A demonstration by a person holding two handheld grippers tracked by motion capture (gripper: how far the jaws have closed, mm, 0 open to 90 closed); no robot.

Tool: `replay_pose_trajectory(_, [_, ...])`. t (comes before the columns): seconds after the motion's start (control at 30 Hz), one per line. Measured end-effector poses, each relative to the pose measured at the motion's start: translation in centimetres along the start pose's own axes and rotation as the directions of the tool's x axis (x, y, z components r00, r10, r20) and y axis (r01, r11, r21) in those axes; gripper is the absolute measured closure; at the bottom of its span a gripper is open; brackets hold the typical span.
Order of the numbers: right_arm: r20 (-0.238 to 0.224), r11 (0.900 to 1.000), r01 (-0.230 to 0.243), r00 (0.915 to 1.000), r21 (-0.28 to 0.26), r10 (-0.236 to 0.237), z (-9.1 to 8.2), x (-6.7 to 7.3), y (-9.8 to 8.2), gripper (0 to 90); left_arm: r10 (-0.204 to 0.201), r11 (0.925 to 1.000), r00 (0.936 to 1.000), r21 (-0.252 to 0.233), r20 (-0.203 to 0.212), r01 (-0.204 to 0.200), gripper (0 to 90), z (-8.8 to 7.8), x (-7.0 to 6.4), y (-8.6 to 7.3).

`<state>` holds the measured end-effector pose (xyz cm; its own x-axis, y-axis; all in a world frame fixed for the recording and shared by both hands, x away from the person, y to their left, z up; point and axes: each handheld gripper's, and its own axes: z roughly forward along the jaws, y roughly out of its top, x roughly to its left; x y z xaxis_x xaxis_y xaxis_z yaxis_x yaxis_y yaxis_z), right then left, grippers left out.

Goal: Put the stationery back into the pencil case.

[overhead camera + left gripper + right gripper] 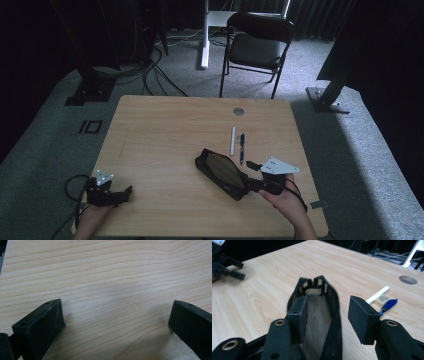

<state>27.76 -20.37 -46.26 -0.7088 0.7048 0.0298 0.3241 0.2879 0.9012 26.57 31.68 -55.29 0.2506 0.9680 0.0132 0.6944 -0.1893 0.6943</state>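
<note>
High view is dim and soft; room around the desk (165, 135) nearly black, carpet lit pale at far right. Left gripper view evenly lit, wood grain sharp, jaws soft at the bottom, faint shadow between them. Right gripper view brighter; pouch (319, 312) slightly blurred, other gripper (227, 267) at top left motion-smeared, background dark
</note>
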Motion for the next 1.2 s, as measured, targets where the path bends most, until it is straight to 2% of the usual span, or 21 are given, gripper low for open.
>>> replay_pose_trajectory(0.2, [0.032, 0.999, -0.022, 0.9992, -0.023, 0.023, 1.0, -1.1, 0.7, 48.1, 0.000, 1.0000, 1.0000, 0.001, 0.000, 0.000, 0.4, 0.0, 0.0, 0.0])
replay_pose_trajectory(0.4, [0.066, 0.999, -0.032, 0.9973, -0.024, 0.034, 2.1, -2.2, 1.4, 48.1, 0.000, 1.0000, 1.0000, 0.002, 0.000, 0.000, 0.4, 0.0, 0.0, 0.0])
replay_pose_trajectory(0.57, [0.111, 0.999, -0.043, 0.9929, -0.019, 0.045, 2.8, -3.3, 1.6, 48.1, 0.000, 1.0000, 1.0000, 0.002, 0.000, 0.000, 0.4, 0.0, 0.0, 0.0])
replay_pose_trajectory(1.03, [0.210, 0.994, -0.110, 0.9717, -0.005, 0.108, 5.4, -5.8, 1.6, 47.0, 0.000, 1.0000, 1.0000, 0.002, 0.000, 0.000, 0.3, 0.0, 0.0, 0.0])
replay_pose_trajectory(1.2, [0.255, 0.990, -0.139, 0.9575, -0.002, 0.135, 6.4, -6.7, 1.4, 47.6, 0.000, 1.0000, 1.0000, 0.002, 0.000, 0.000, 0.4, 0.0, 0.0, 0.0])
